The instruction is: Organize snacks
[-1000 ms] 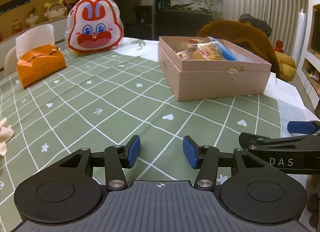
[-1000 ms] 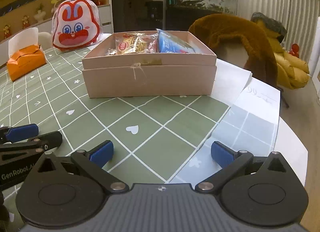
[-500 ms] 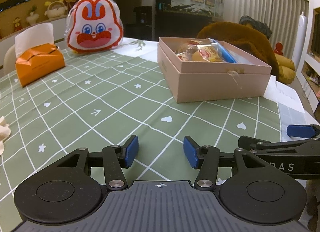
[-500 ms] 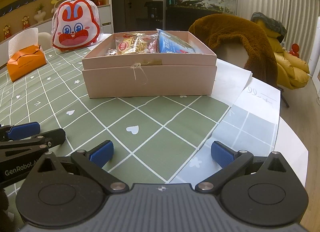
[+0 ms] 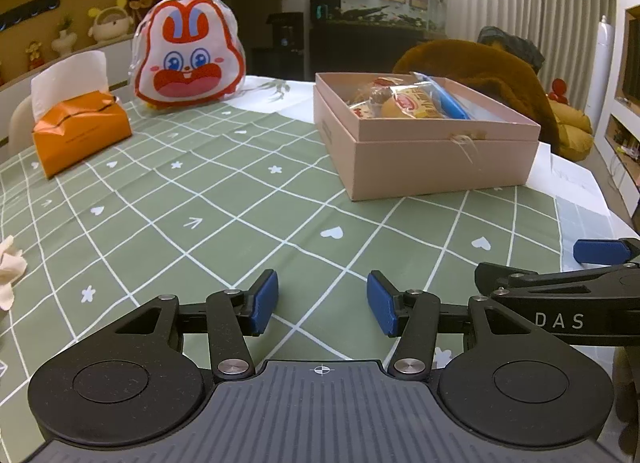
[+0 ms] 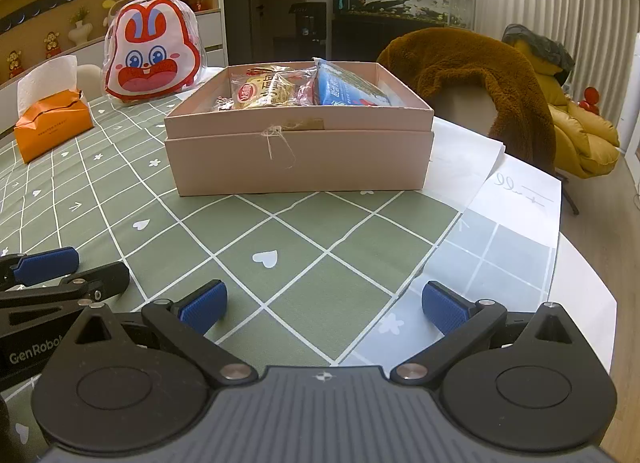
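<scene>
A pink cardboard box (image 5: 440,155) (image 6: 300,159) stands on the green checked tablecloth (image 5: 240,223). It holds several wrapped snacks: a yellow and red packet (image 6: 264,93) (image 5: 412,105) and a blue packet (image 6: 348,87) (image 5: 448,101). My left gripper (image 5: 322,303) is open and empty, low over the cloth, well short of the box. My right gripper (image 6: 324,303) is open wide and empty, facing the box's front wall. Each gripper shows at the edge of the other's view.
A rabbit-face bag (image 5: 188,63) (image 6: 152,55) stands at the far side. An orange tissue box (image 5: 80,131) (image 6: 52,123) sits at the left. White paper (image 6: 516,199) lies at the table's right edge. A chair with a brown fleece (image 6: 472,75) stands behind the box.
Both views have crept slightly; the box sits marginally lower and closer in the left wrist view. Both grippers stay open and empty.
</scene>
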### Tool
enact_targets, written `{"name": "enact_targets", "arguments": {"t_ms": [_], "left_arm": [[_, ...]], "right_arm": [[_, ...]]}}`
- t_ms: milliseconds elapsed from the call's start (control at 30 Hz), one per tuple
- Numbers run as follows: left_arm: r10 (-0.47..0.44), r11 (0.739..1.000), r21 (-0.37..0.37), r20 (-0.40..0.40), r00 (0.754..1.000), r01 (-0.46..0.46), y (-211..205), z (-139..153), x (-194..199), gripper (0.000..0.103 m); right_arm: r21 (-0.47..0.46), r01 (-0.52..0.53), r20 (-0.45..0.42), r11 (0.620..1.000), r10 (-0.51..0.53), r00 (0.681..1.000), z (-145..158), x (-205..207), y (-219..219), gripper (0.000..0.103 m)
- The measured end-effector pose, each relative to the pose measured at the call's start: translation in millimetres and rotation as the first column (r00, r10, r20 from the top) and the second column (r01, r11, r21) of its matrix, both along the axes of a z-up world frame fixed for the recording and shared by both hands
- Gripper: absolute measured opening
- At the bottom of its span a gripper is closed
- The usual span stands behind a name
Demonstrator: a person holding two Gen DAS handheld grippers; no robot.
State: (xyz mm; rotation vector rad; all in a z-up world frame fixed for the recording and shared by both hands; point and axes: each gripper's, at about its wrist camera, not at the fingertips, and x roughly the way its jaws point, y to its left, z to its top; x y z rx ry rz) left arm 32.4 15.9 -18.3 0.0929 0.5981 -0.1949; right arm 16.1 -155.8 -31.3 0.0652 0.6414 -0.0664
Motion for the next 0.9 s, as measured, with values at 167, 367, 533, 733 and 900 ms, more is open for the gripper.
{"name": "enact_targets", "arguments": {"t_ms": [167,367,533,733,900], "left_arm": [[0.000,1.000,0.001,0.000,1.000,0.000,-0.2,0.1,0.0,0.054],[0.001,1.000,0.000,0.000,1.000,-0.001,-0.5,0.1,-0.3,0.054],[0.001,1.000,0.000,0.000,1.000,-0.001,-0.3,0.1,-0.3,0.054],[0.001,1.000,-0.001,0.000,1.000,-0.001,-0.1,0.1,-0.2,0.054],[0.001,1.000,-0.001,0.000,1.000,-0.001,0.1,0.1,-0.3,0.054]], "right_arm": [[0.000,0.000,0.000,1.000,0.000,1.000,0.0,0.0,0.1,0.103],[0.000,0.000,0.000,1.000,0.000,1.000,0.0,0.0,0.1,0.103],[0.000,0.000,0.000,1.000,0.000,1.000,0.0,0.2,-0.1,0.103],[0.000,0.000,0.000,1.000,0.000,1.000,0.0,0.0,0.1,0.103],[0.000,0.000,0.000,1.000,0.000,1.000,-0.1,-0.1,0.3,0.103]]}}
